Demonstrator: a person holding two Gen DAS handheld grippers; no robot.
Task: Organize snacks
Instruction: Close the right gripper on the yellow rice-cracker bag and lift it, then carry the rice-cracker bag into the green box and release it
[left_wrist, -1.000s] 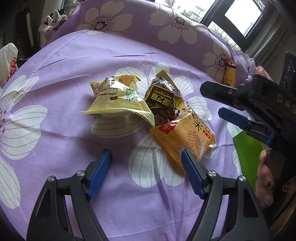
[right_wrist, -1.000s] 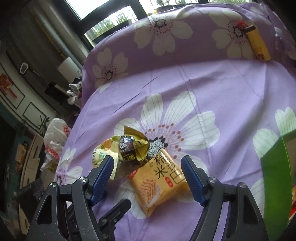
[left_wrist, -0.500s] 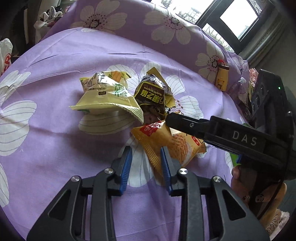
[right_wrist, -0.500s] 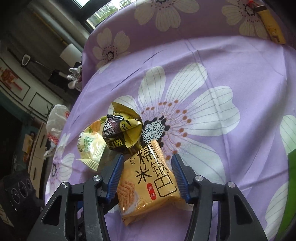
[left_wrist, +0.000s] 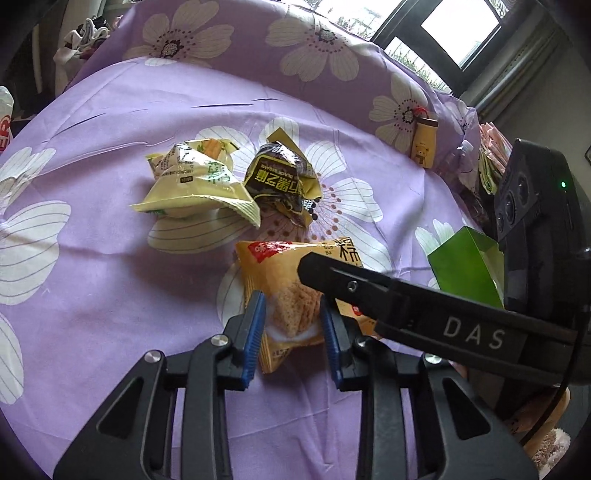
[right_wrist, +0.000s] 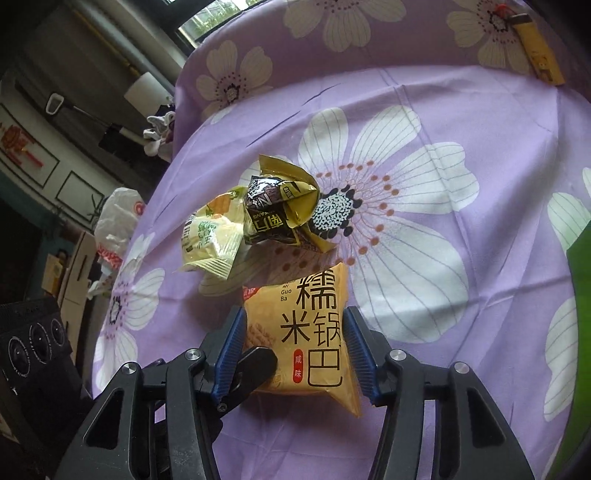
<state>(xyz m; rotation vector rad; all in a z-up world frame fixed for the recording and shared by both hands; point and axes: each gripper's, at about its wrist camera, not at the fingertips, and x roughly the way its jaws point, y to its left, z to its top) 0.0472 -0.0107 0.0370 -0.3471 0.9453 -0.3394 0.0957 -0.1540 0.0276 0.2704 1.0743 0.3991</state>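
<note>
An orange rice-cracker packet (left_wrist: 291, 299) lies on the purple flowered cloth (left_wrist: 110, 277). My left gripper (left_wrist: 291, 334) is closed on its near corner. My right gripper (right_wrist: 295, 350) is closed on the same packet (right_wrist: 314, 332) across its width; its black finger (left_wrist: 369, 291) crosses the left wrist view from the right. Behind the packet sit a pale yellow-green packet (left_wrist: 195, 188) and a dark brown and gold packet (left_wrist: 284, 181), touching each other; both also show in the right wrist view, the yellow-green one (right_wrist: 212, 236) and the dark one (right_wrist: 277, 206).
A green box (left_wrist: 465, 266) stands at the right, its edge also in the right wrist view (right_wrist: 580, 314). A small yellow bottle (left_wrist: 424, 144) lies at the cloth's far right edge. A white plastic bag (right_wrist: 116, 225) and clutter lie beyond the left edge.
Both grippers have closed in on the orange packet from wide open. The right gripper moved forward over it, and the left gripper came up to its near corner.
</note>
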